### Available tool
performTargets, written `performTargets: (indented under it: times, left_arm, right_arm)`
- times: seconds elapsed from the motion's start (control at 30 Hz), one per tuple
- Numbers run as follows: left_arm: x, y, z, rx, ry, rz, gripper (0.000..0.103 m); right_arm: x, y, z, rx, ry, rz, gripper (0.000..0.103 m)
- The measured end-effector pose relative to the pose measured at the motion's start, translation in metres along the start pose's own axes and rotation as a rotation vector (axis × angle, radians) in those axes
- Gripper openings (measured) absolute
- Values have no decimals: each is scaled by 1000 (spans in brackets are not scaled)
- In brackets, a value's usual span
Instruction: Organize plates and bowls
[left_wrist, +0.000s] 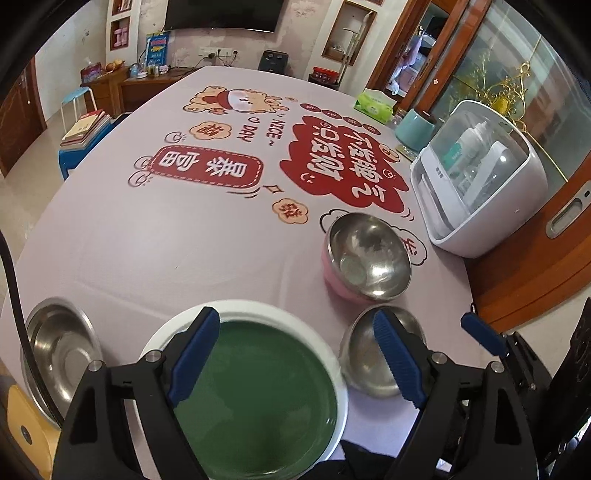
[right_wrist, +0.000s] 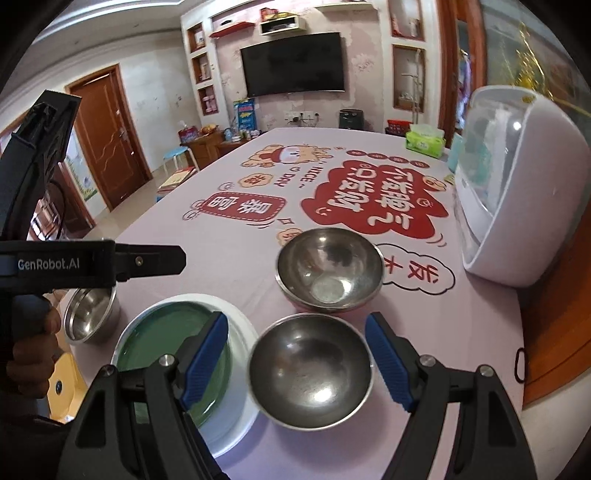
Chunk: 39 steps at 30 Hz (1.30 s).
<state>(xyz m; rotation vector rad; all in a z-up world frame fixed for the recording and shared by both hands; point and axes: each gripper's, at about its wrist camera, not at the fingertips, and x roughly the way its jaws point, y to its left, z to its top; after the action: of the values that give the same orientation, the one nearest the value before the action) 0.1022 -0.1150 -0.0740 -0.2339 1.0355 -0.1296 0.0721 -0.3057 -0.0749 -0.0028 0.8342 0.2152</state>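
A green plate lies inside a white plate at the table's near edge; both also show in the right wrist view. My left gripper is open above the green plate. My right gripper is open, its fingers on either side of a small steel bowl, which also shows in the left wrist view. A steel bowl nested in a pink bowl stands farther back. A shallow steel dish lies at the left.
A white domed appliance stands at the table's right edge. Behind it are a teal cup and a green tissue box. The printed pink tablecloth covers the table.
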Motion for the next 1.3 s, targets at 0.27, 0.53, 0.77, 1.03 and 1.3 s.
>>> performTargets:
  times: [0.27,0.53,0.77,1.03,1.3]
  left_arm:
    - [33,-17,18,5,32,7,85]
    - [79,-31,29,-1,89,-5,85]
    - [115,-41,30,23,162,-6,84]
    - [143,-46,28,44,230,15,76]
    - [152,-54,25,68,252,9,47]
  right_arm:
    - [23,-33,2,73,5,18,77]
    - [54,-66,0,150,46,46,77]
    - [74,-90,-7,245,74,73,67]
    - [84,-98,-9,262,72,98,56]
    - [86,-99,-9,259,64,139,53]
